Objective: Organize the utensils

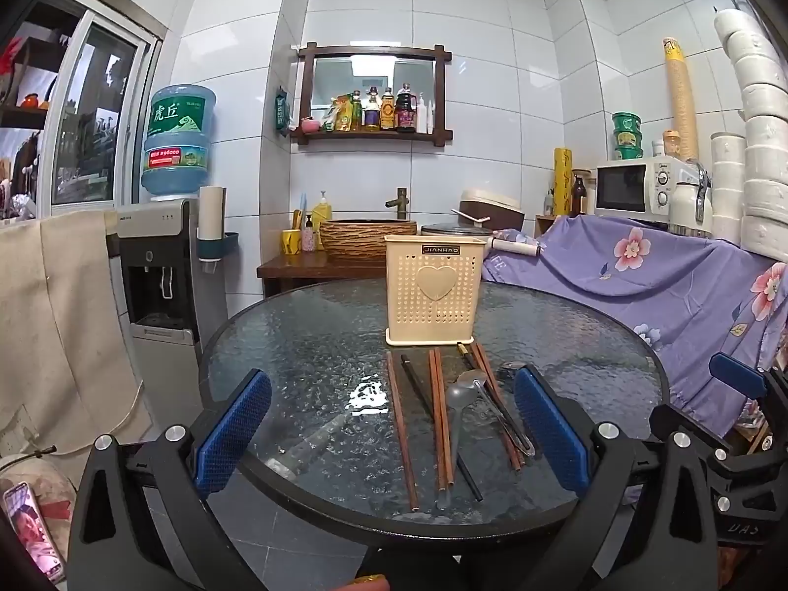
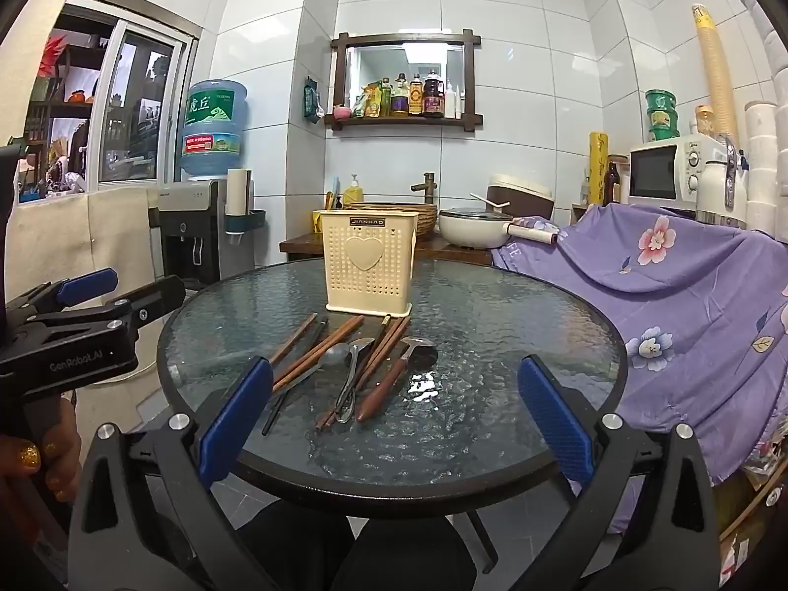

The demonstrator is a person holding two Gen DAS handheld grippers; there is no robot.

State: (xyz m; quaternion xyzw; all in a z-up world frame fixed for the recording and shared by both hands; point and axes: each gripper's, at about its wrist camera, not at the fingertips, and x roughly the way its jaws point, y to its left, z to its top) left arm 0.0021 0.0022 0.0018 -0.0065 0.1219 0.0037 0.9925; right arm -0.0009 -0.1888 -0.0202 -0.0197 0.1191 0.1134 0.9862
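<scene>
Both tools (image 1: 391, 436) (image 2: 394, 426) wide open, empty, utensils (image 1: 458, 409) on table ahead between their fingers.

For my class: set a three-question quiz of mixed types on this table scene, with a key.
1. True or false: the cream holder already has chopsticks standing in it.
2. Multiple choice: the wooden chopsticks lie (A) on the glass table in front of the holder, (B) on the purple cloth, (C) inside the microwave.
3. Fill in: the left tool and right tool both have their jaws ____.

Key: 1 false; 2 A; 3 open, holding nothing.
</scene>
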